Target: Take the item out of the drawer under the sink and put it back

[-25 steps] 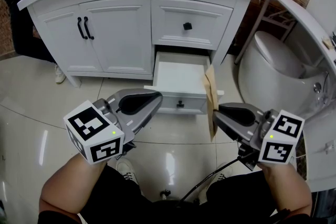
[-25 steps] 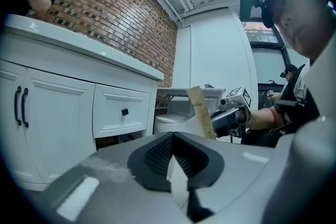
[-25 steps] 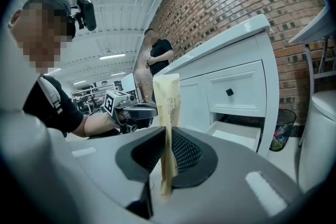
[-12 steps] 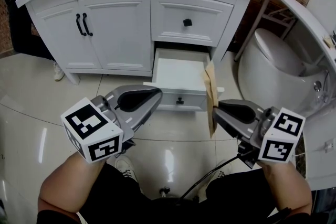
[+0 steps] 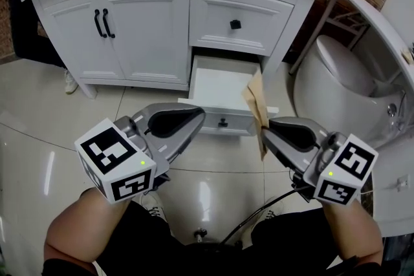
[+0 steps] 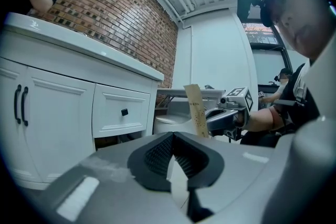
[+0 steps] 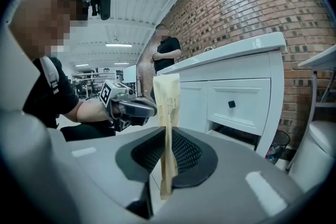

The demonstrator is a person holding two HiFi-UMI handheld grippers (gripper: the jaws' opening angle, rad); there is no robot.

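Tan packet (image 5: 256, 105) clamped in right tool (image 5: 265, 134), near open drawer (image 5: 213, 121)

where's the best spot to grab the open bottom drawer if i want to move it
Pinch the small black knob at the middle of the drawer front, coming straight in from the front. It is the only part that sticks out, and the flat front offers no other hold.

The left gripper (image 6: 171, 136) fills the foreground, its jaws closed together with nothing between them. Beyond it stands a white vanity cabinet (image 6: 52, 107) whose shut upper drawer (image 6: 123, 122) bears a black knob (image 6: 124, 112), below a brick wall (image 6: 121, 23). Farther right, the right gripper (image 6: 209, 119) holds a brown paper packet (image 6: 195, 107) upright.
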